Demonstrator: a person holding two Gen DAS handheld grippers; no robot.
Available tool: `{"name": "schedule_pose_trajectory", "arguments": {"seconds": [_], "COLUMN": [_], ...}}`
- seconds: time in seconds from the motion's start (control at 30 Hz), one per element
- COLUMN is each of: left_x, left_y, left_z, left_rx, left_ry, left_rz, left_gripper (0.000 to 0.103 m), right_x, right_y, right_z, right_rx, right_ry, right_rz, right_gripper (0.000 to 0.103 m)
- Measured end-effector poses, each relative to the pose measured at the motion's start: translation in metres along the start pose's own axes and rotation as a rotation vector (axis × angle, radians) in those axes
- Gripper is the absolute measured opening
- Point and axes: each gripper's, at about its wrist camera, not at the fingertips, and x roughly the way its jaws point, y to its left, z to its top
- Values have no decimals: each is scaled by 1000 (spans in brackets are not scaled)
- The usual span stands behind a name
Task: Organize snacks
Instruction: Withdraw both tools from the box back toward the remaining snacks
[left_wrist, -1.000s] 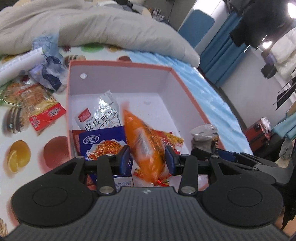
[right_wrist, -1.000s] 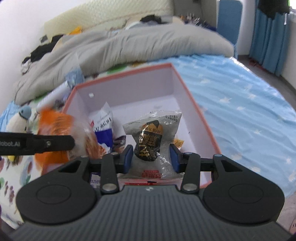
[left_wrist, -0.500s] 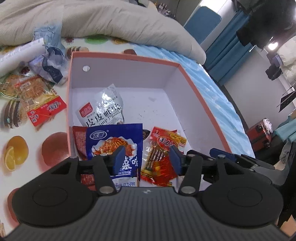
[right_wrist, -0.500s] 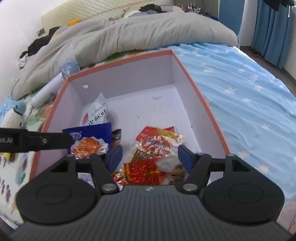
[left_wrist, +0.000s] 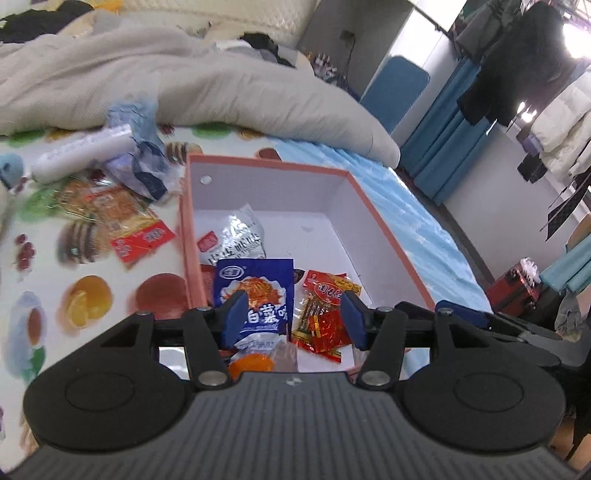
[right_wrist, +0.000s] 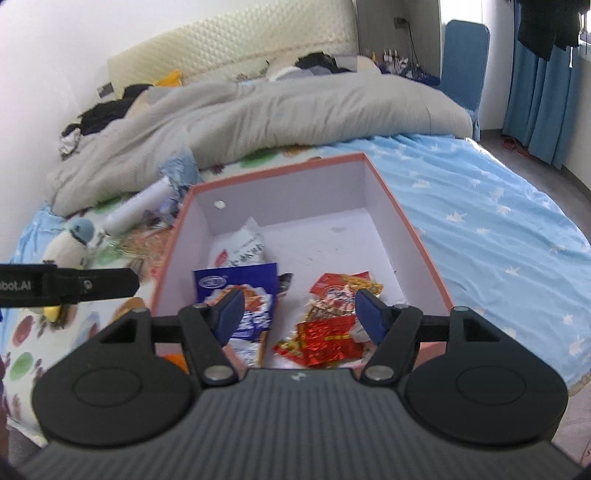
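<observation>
Both hand-held grippers, left (left_wrist: 293, 319) and right (right_wrist: 299, 314), hang wide and empty over the box (left_wrist: 384, 236). I'd go next for the loose red packet (left_wrist: 142, 240) on the bed, pinching it flat at mid-body.

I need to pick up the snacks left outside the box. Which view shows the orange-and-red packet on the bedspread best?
The left wrist view: the orange-and-red packet lies in plain sight left of the box. The right wrist view shows only a blurred orange patch there.

Strap (right_wrist: 66, 286) reads "bot.AI"; snack packets' print unreadable.
</observation>
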Motion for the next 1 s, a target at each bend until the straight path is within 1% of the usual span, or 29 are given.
{"name": "schedule_pose_trajectory", "arguments": {"seconds": [0.13,0.33,0.43,0.57,0.63,0.8,0.93,1.0], "left_x": [-38,-91,-118,-147,-157,-175,-179,-179], "left_y": [7,22,33,45,50,67,77,82], "left_z": [-14,-41,-51,-69,-78,-100,-118,-128], "left_rx": [-3,-1,0,41,48,4,-4,-8], "left_ry": [-44,-89,-121,-141,-153,-174,-161,-151], "left_rz": [-1,-11,2,8,30,48,91,110], "left_gripper": [61,61,61,61,61,61,61,61], "right_x": [-26,-58,-74,-87,-90,-98,-99,-96], "right_y": [20,50,65,80,87,107,119,123], "right_z": [-9,-28,-38,-52,-59,-72,-82,-90], "right_rx": [-25,-52,-48,-33,-35,-63,-64,-69], "right_ry": [-42,-77,-100,-112,-109,-143,-174,-171], "right_rz": [14,25,39,68,92,113,142,154], "right_gripper": [68,68,68,68,68,68,68,68]}}
